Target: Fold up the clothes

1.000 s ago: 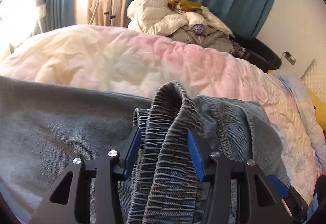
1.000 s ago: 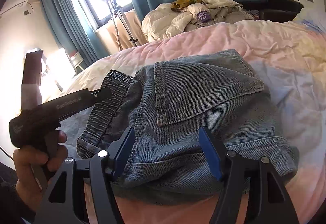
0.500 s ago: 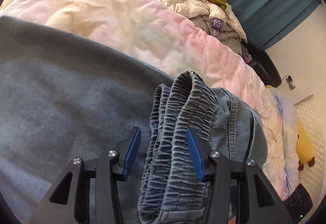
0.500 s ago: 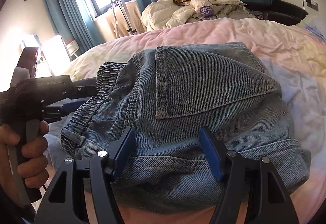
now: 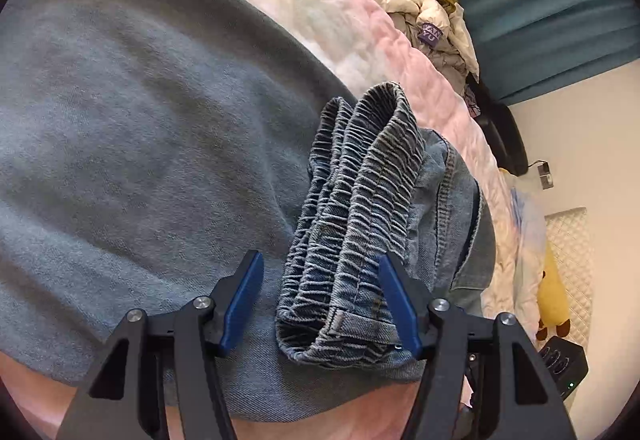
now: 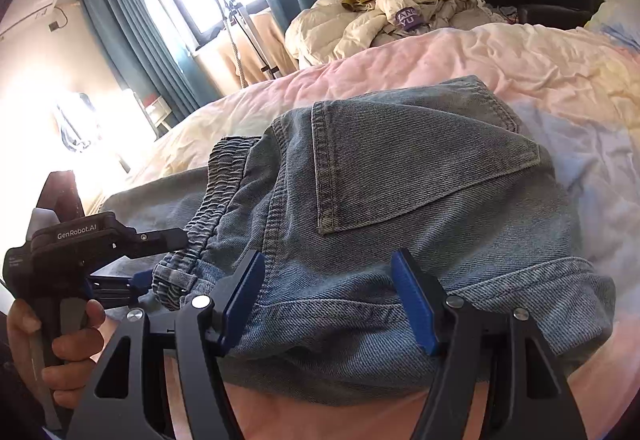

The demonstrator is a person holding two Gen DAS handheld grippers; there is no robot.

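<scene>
Left gripper [image 5: 320,300] has just been opening, its blue pads now off the jeans' [image 6: 400,208] gathered waistband [image 5: 360,208] that sits between them, while the right gripper [image 6: 328,304] hangs spread over the folded jeans lying on the pink quilt [image 6: 520,64].

- We read "GenRobot.AI" in pale letters on the black top of the left gripper [image 6: 138,282], at nine o'clock in the right wrist view.
- We make out part of a white word, "AN" above "YU", on a purple patch [image 6: 407,17] in the clothes pile [image 6: 384,20] at one o'clock; in the left wrist view the same patch [image 5: 430,34] sits at one o'clock too.
</scene>
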